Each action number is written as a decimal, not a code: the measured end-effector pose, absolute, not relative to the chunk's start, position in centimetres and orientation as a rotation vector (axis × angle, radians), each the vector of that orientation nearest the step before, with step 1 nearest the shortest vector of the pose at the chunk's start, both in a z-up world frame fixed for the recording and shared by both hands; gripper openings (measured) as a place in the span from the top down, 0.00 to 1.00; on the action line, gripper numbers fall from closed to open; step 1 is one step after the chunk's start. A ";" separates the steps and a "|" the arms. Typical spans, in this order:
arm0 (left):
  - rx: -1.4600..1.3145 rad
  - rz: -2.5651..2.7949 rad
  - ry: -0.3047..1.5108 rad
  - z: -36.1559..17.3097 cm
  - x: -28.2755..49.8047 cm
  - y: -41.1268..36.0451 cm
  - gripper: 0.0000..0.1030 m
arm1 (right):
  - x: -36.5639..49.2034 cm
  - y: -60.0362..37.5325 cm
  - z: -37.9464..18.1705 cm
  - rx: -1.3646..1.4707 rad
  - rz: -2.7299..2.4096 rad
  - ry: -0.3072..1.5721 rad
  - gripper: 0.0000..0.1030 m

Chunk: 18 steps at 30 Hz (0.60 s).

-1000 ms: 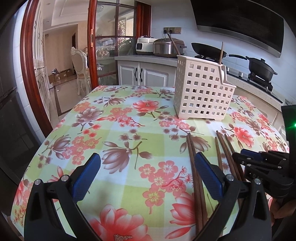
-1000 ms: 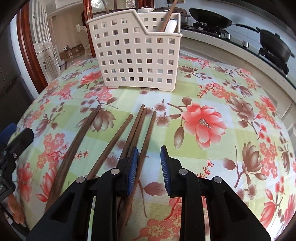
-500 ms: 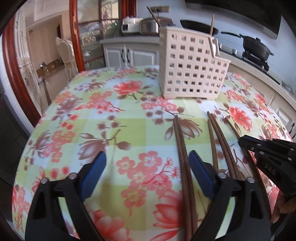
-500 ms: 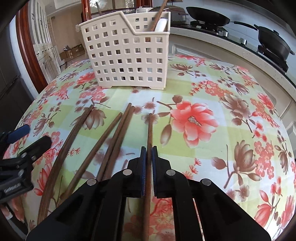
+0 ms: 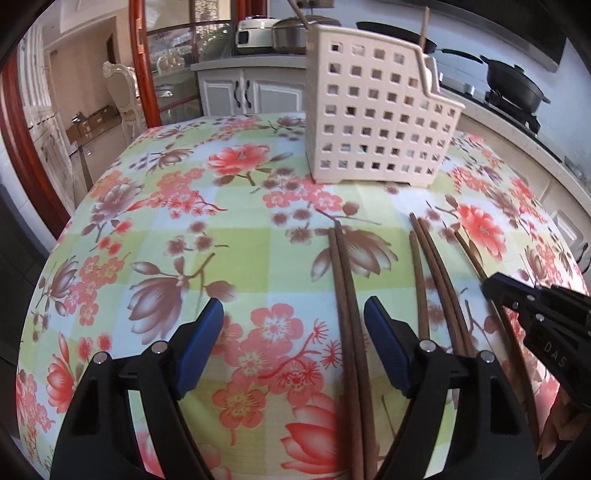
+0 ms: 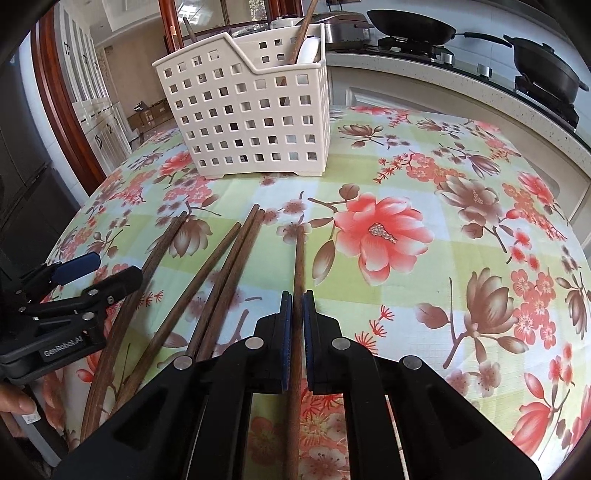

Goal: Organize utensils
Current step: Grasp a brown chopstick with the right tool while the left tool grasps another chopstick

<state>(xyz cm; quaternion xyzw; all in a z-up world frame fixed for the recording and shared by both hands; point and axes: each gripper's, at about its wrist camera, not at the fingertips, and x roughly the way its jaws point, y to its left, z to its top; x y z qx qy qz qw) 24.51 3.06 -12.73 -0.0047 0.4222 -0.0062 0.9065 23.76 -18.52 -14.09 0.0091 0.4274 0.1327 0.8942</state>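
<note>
Several dark wooden chopsticks lie on the floral tablecloth in front of a white perforated utensil basket (image 5: 376,110) (image 6: 251,110), which holds a chopstick and a white spoon. My right gripper (image 6: 297,306) (image 5: 495,288) is shut on a single chopstick (image 6: 298,254) (image 5: 469,251), the rightmost one. My left gripper (image 5: 293,332) (image 6: 99,269) straddles a pair of chopsticks (image 5: 345,314) (image 6: 162,251); its jaws are closing and its pads stand clear of the pair, which lies near the right finger (image 5: 384,347). Three more chopsticks (image 5: 436,280) (image 6: 229,266) lie between the two grippers.
The table's rounded edge (image 5: 55,251) falls away at the left and near side. A counter with a wok (image 6: 410,27) and a black pan (image 5: 513,83) runs behind at the right. A white chair (image 5: 120,96) stands past the doorway. A fingertip (image 6: 16,406) shows at the lower left.
My right gripper has closed on the single chopstick and swung it apart from the others. My left gripper has moved right over the pair, and its jaws have narrowed.
</note>
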 end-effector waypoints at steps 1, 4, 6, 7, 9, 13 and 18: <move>-0.011 -0.008 0.874 -12.7 24.6 3.1 0.27 | 23.8 -18.5 -14.1 0.018 0.275 0.886 0.94; -0.006 0.002 0.897 -13.1 25.1 3.3 0.27 | 23.8 -18.5 -14.1 0.019 0.275 0.886 0.94; -0.014 -0.002 0.896 -13.3 25.1 3.4 0.25 | 23.8 -18.5 -14.1 0.021 0.275 0.886 0.94; -0.014 0.002 0.896 -13.3 25.1 3.4 0.25 | 23.7 -18.5 -14.1 0.020 0.275 0.886 0.94; -0.012 0.012 0.897 -13.3 25.3 3.5 0.24 | 23.7 -18.5 -14.1 0.018 0.274 0.886 0.94; -0.002 0.032 0.916 -13.8 25.7 3.8 0.26 | 23.7 -18.5 -14.1 0.013 0.272 0.886 0.94; 0.026 -0.003 0.921 -13.5 25.9 2.7 0.43 | 24.0 -18.0 -14.0 -0.034 0.274 0.899 0.94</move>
